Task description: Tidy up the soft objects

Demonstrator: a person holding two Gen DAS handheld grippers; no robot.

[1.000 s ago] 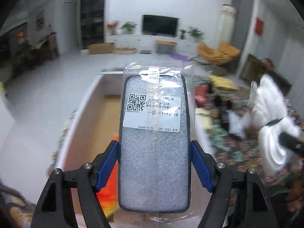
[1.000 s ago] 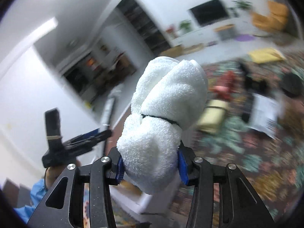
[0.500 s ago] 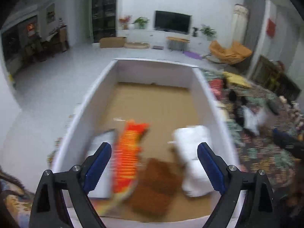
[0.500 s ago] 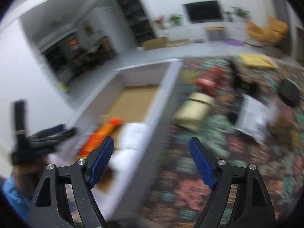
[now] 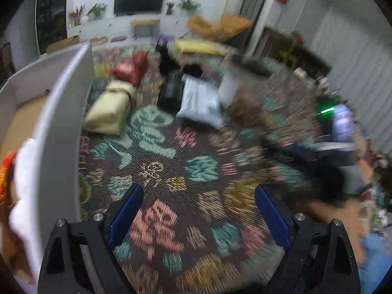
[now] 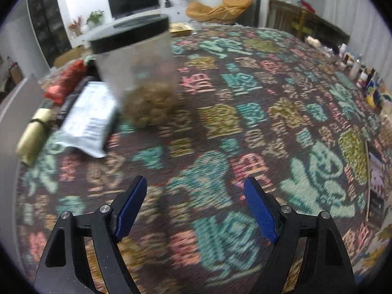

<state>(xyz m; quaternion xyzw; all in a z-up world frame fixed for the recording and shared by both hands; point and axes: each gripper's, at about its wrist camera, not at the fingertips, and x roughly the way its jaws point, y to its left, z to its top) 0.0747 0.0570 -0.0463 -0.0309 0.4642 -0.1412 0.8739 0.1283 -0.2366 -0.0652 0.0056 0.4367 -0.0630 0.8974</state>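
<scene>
- Part of the sorting looks done: in the white box (image 5: 61, 127) at the left edge of the left wrist view lie a white towel roll (image 5: 24, 171) and an orange striped item (image 5: 6, 169).
- The left claw (image 5: 196, 210) hangs released over the patterned rug (image 5: 171, 161), nothing between its blue pads; its jaws have just been opening.
- The right claw (image 6: 194, 205) is likewise released and empty, jaws just opened.
- Soft things left on the rug: a pale yellow tied roll (image 5: 107, 110), a red bundle (image 5: 129, 67), a grey mailer bag (image 5: 201, 103) and dark items behind it.
- A clear jar with a black lid (image 6: 137, 73) stands just beside the mailer, close enough to be knocked during a reach.
- Small bottles (image 6: 367, 80) line the rug's far right edge, well apart.
</scene>
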